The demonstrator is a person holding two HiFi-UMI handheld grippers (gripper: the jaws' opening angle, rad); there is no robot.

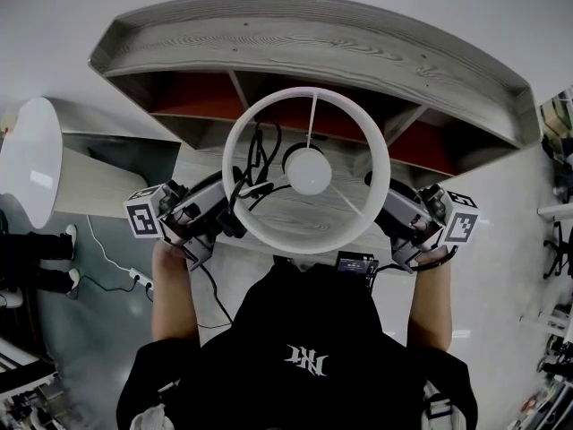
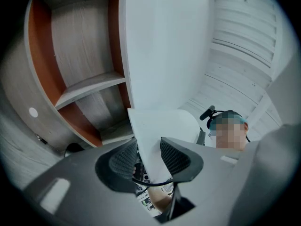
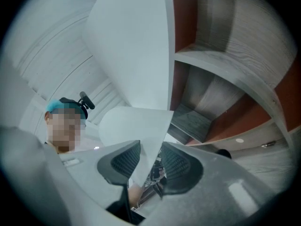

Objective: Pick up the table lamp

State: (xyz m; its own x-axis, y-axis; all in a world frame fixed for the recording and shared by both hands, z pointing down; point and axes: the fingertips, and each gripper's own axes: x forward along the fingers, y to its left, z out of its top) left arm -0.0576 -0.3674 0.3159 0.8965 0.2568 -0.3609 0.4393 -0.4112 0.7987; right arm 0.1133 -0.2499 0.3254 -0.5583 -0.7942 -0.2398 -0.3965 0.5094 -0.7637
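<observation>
The table lamp's white drum shade is seen from above in the head view, with its round bulb in the middle and a black cable inside it. My left gripper grips the shade's left wall and my right gripper its right wall. In the left gripper view the thin shade wall runs down between the jaws of the left gripper, both pads on it. The right gripper view shows the same: the shade wall is pinched in the right gripper.
A grey wooden shelf unit with red-brown compartments stands right behind the lamp. A second white lampshade lies at the far left. A power strip and its cord lie on the floor at the left.
</observation>
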